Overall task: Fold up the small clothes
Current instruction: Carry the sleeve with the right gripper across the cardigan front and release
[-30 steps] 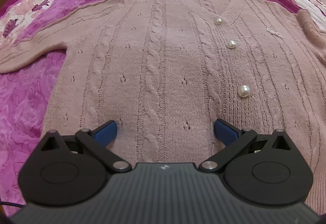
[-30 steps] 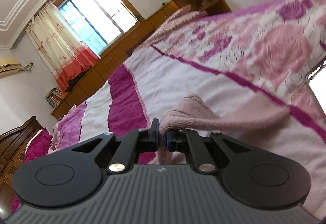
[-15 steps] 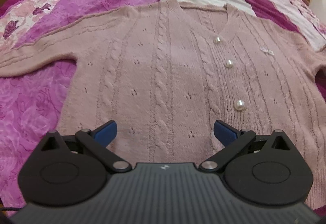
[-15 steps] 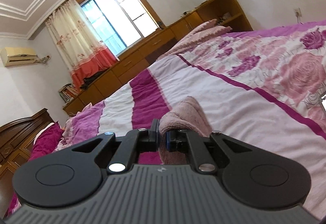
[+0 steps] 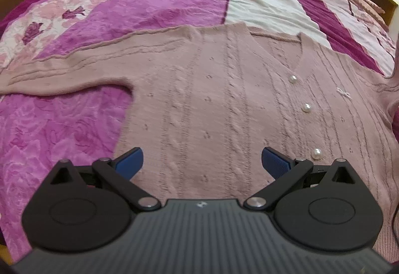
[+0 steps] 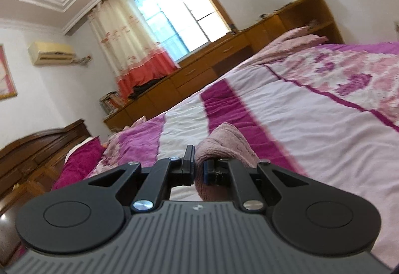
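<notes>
A dusty-pink cable-knit cardigan [image 5: 212, 99] with three pearl buttons lies flat, front up, on the bed. Its one sleeve [image 5: 62, 74] stretches out to the left. My left gripper [image 5: 202, 162] is open and empty, hovering over the cardigan's lower body. My right gripper [image 6: 198, 169] is shut on a bunched piece of the same pink knit [image 6: 224, 139], most likely the other sleeve, and holds it lifted above the bed. The cardigan's right edge rises at the edge of the left wrist view [image 5: 391, 89].
The bed has a magenta, white and rose-print cover [image 5: 174, 0]. Wooden cabinets [image 6: 199, 79] run along the far wall under a curtained window [image 6: 174, 12]. A dark wooden headboard [image 6: 37, 149] stands at the left. A folded pink blanket [image 6: 294, 42] lies at the bed's far side.
My left gripper has drawn back and turned left, so more of the left sleeve and bed shows. My right gripper has risen and tilted up with the pink knit still in it.
</notes>
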Available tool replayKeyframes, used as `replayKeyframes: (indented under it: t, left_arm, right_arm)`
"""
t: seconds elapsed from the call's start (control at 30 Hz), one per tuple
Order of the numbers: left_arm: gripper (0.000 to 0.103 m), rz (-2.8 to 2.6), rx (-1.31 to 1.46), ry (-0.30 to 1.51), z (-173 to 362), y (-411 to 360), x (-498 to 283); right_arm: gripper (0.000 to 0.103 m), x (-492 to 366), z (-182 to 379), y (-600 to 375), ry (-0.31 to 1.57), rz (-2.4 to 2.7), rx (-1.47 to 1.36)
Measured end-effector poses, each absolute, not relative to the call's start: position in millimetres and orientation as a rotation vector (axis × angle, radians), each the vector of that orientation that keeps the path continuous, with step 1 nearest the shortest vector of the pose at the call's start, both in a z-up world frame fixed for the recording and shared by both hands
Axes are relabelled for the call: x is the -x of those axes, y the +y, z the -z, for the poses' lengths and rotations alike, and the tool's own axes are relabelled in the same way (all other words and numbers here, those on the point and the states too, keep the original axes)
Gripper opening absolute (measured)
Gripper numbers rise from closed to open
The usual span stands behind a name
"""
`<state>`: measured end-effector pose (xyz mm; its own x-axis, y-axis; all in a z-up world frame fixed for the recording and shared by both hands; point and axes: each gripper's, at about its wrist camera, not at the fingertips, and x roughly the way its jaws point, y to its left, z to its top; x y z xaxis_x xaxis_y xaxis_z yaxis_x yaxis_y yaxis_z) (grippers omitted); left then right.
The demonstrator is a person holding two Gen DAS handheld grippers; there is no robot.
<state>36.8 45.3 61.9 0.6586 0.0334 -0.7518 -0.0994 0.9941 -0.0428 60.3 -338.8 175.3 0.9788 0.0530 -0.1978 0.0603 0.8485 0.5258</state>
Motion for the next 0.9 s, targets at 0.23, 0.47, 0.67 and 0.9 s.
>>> replayKeyframes:
  t: [0.23, 0.47, 0.67, 0.9]
  left_arm:
    - [0.103, -0.103, 0.099, 0.828, -64.4, 65.0, -33.3]
    - [0.103, -0.116, 0.118, 0.83, -61.3, 78.0, -31.7]
    - [0.103, -0.13, 0.133, 0.845, -54.9, 87.2, -30.0]
    - [0.103, -0.141, 0.153, 0.864, -48.1, 94.7, -28.5]
  right_arm:
    - [0.008, -79.4, -171.2, -254.6, 0.271, -0.081, -0.479]
    - [0.008, -99.6, -136.7, -167.2, 0.356, -0.142, -0.341]
    - [0.008, -123.0, -85.7, -122.2, 0.504, -0.182, -0.314]
    - [0.008, -134.2, -49.9, -100.9, 0.575, -0.207, -0.281]
